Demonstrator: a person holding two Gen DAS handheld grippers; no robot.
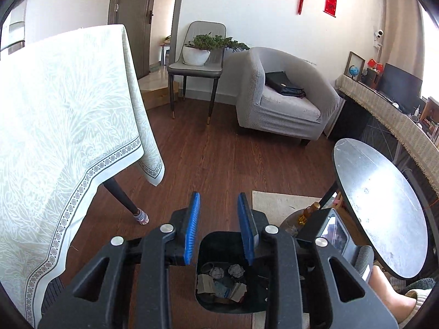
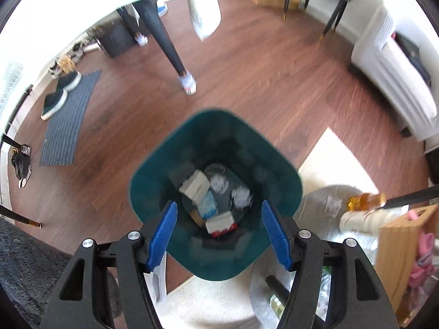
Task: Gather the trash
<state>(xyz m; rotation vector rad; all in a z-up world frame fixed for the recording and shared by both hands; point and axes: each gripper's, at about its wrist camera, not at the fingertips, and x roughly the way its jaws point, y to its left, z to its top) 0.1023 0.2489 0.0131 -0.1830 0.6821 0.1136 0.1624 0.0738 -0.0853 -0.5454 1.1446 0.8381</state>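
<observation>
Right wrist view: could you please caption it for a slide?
Open right gripper above the teal bin of trash.

Grey upholstered tub armchair (image 1: 285, 101) carries a black bag (image 1: 285, 83). Beside it, a grey chair (image 1: 196, 68) holds a white potted plant (image 1: 196, 53). A grey ribbed mat (image 2: 68, 120) lies on brown wood-plank floor (image 2: 260, 82).

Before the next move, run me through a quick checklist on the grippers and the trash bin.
1. Left gripper empty, jaws apart: ok.
2. Right gripper empty, jaws apart: ok.
3. Trash bin upright on the floor: ok.
4. Earlier trash inside the bin, crumpled paper and a small box: ok.
5. Room left in the bin: ok.
6. Amber bottle near the round table: trash or not, cannot tell.
</observation>
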